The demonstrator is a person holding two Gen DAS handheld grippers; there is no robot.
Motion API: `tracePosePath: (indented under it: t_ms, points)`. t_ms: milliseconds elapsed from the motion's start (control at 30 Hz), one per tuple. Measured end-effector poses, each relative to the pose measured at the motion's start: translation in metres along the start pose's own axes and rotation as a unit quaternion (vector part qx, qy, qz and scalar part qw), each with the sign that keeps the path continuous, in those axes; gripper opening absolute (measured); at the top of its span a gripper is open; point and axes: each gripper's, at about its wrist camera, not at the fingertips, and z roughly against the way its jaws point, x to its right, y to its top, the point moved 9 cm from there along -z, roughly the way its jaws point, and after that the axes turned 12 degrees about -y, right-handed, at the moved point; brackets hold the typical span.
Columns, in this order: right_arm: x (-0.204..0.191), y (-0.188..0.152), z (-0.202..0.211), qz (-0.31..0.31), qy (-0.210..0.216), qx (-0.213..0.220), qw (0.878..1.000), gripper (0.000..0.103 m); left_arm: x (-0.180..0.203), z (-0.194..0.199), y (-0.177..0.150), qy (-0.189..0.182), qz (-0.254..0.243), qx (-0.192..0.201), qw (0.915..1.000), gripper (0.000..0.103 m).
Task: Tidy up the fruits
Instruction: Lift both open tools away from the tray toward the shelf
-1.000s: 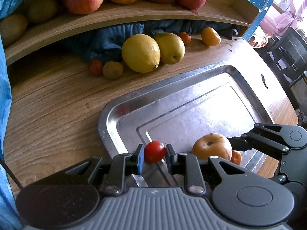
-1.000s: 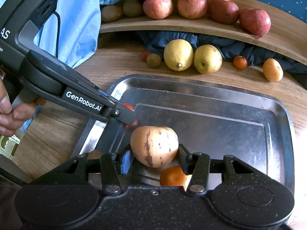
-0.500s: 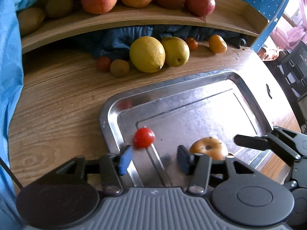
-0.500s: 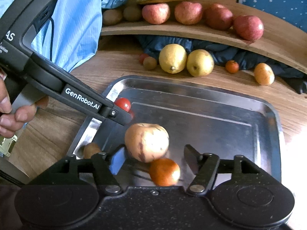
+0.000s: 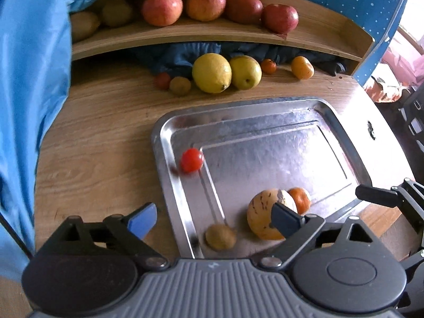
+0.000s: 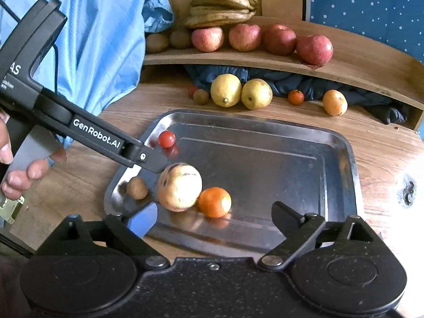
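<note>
Cherry tomato: sitting loose at the left edge of the tray floor, slightly blurred — it may be rolling.
Pale speckled fruit: resting lower left of the tray, touching the orange mandarin, with a small brown fruit just beside it.
Metal tray: holding four fruits, all crowding its lower-left end.
Left gripper: jaws have just been opening and are standing wide, gripping nothing.
Right gripper: jaws likewise just been opening — released, the pale fruit lying clear ahead of them.
Still waiting: lemon, yellow pear-like fruit and small fruits lying at upper centre on the wooden table, under the shelf of apples.
Risk: the tomato is round and the tray slick — a nudge from either gripper could be sending it over the rim.
Risk: both grippers are hanging close over one corner, so a clash is looking possible on the next reach.
</note>
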Motion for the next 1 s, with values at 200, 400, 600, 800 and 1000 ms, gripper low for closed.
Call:
tracePosePath:
  t_ms: [200, 400, 600, 800, 1000]
  points:
    - [-0.001, -0.012, 0.015, 0.012, 0.006, 0.005, 1.0, 0.099, 0.004, 0.015, -0.019, 0.013, 0.015, 0.013, 0.9997, 0.101]
    - [0.001, -0.023, 0.022, 0.013, 0.004, 0.002, 1.0, 0.102, 0.006, 0.022, -0.034, 0.028, 0.02, 0.008, 0.9994, 0.103]
    - [0.007, -0.023, 0.022, 0.009, -0.015, -0.001, 1.0, 0.102, 0.004, 0.024, -0.04, 0.049, 0.016, -0.01, 0.9986, 0.103]
    - [0.018, -0.024, 0.017, -0.005, -0.047, -0.014, 0.999, 0.102, -0.004, 0.026, -0.035, 0.061, 0.01, -0.022, 0.9978, 0.103]
    - [0.025, -0.015, 0.01, -0.018, -0.064, -0.014, 0.998, 0.102, -0.013, 0.026, -0.024, 0.074, 0.001, -0.034, 0.9967, 0.103]
